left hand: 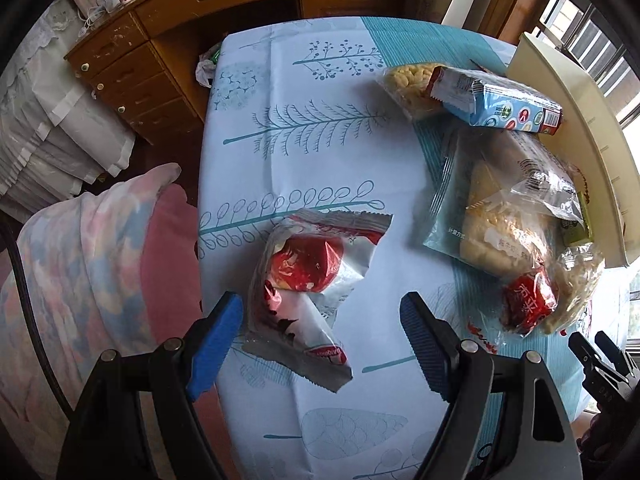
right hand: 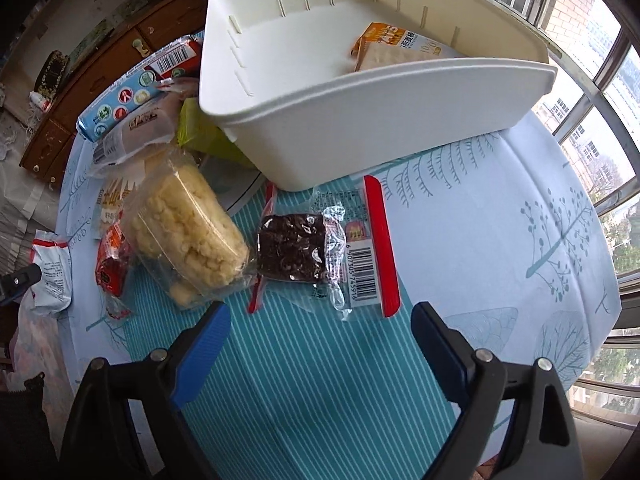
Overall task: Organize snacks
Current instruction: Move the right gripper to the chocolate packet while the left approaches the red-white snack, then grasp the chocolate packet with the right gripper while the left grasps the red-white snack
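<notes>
Nearest my left tool point(left hand: 320, 320): the red-and-white packet point(left hand: 308, 280), lying crumpled on the table point(left hand: 320, 120) between the spread blue pads, which are not pressing it. Nearest my right tool point(right hand: 320, 328): striped cloth, then the dark snack packet point(right hand: 296, 252) with the red-edged wrapper, just ahead and untouched. Both tools are standing wide and empty. I am lining up two pickups, by my reckoning. Best to straddle each packet's thick middle, not the loose foil edge, and close gently. The white bin point(right hand: 360, 120) is sitting beyond, already holding an orange cracker pack point(right hand: 384, 40).
</notes>
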Action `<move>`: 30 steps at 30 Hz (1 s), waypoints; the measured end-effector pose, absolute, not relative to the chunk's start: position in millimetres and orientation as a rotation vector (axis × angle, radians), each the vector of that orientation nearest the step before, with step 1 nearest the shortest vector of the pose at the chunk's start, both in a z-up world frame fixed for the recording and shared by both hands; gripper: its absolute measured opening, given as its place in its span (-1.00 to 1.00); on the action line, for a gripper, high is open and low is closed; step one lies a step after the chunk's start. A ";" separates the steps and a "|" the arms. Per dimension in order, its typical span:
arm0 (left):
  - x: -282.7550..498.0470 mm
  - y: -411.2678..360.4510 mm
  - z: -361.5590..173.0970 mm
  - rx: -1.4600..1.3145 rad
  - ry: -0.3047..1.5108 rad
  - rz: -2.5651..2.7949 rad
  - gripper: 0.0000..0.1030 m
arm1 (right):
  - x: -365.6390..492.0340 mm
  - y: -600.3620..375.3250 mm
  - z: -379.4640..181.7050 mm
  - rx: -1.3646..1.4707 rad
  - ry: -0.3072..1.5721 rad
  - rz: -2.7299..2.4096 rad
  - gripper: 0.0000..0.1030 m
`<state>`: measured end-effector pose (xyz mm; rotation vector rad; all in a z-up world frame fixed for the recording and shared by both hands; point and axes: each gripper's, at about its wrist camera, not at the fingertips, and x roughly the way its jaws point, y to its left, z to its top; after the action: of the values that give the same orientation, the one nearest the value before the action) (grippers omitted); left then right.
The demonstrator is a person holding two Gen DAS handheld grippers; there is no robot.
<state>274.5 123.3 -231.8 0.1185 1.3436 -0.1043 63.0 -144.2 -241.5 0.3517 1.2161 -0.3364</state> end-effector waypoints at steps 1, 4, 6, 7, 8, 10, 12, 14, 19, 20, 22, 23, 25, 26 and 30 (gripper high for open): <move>276.4 124.4 -235.4 0.119 1.347 -0.104 0.55 | 63.9 -141.5 -244.3 0.322 1.220 -0.341 0.79; 283.2 126.3 -247.6 0.126 1.360 -0.101 0.55 | 65.9 -133.6 -249.8 0.250 1.218 -0.342 0.77; 287.7 126.7 -254.0 0.133 1.367 -0.102 0.55 | 66.8 -131.1 -253.3 0.248 1.213 -0.327 0.76; 289.5 126.8 -256.5 0.135 1.368 -0.103 0.55 | 67.3 -129.8 -255.2 0.247 1.211 -0.325 0.75; 291.4 126.9 -258.7 0.137 1.367 -0.103 0.55 | 68.1 -129.2 -257.3 0.244 1.210 -0.329 0.75; 295.1 127.0 -263.0 0.141 1.370 -0.104 0.55 | 69.5 -128.5 -261.0 0.230 1.204 -0.338 0.75; 298.7 127.5 -267.8 0.144 1.377 -0.102 0.55 | 70.0 -130.6 -265.7 0.206 1.195 -0.353 0.74; 301.5 129.3 -272.3 0.145 1.385 -0.100 0.55 | 71.1 -131.4 -266.9 0.188 1.179 -0.356 0.73; 307.1 129.3 -282.3 0.139 1.401 -0.100 0.55 | 74.3 -137.4 -266.1 0.172 1.130 -0.354 0.63; 307.7 129.4 -284.3 0.142 1.404 -0.099 0.55 | 74.6 -138.5 -266.2 0.170 1.122 -0.353 0.62; 308.4 130.4 -287.8 0.146 1.410 -0.100 0.47 | 76.7 -142.3 -264.9 0.163 1.105 -0.348 0.52; 308.7 130.6 -289.4 0.154 1.412 -0.094 0.41 | 76.8 -142.5 -264.6 0.159 1.099 -0.345 0.49; 308.1 129.7 -291.7 0.160 1.405 -0.094 0.33 | 83.0 -138.5 -261.4 0.149 1.089 -0.336 0.30; 308.2 131.0 -291.9 0.159 1.400 -0.098 0.28 | 82.5 -136.3 -260.6 0.145 1.084 -0.330 0.25; 307.4 136.4 -290.4 0.130 1.394 -0.107 0.13 | 87.3 -126.2 -259.8 0.134 1.071 -0.333 0.04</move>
<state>307.4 136.4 -290.4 0.1302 1.3937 -0.1072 87.3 -126.2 -259.8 0.1338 1.0711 -0.3332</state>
